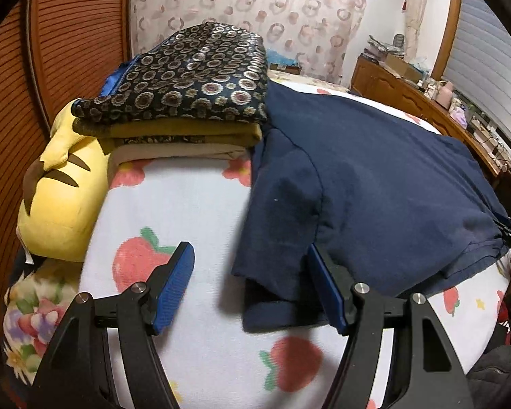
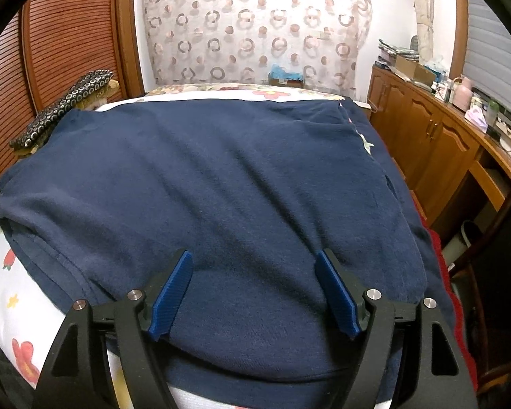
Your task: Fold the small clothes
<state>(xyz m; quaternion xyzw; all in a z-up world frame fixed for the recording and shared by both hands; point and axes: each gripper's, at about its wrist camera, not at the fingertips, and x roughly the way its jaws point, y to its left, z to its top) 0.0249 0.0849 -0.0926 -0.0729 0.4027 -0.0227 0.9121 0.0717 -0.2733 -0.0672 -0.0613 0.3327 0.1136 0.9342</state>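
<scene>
A navy T-shirt lies spread flat on a white strawberry-print blanket; in the right wrist view the T-shirt fills most of the bed. My left gripper is open and low over the shirt's short sleeve. The sleeve's edge lies between the blue pads, which do not press on it. My right gripper is open just above the shirt's near part, close to the hem, with flat cloth under the gap between its fingers.
A stack of folded clothes topped by a dark circle-patterned piece sits at the bed's far left, next to a yellow plush cushion. A louvred wooden door stands behind them. Wooden cabinets with clutter on top line the right side.
</scene>
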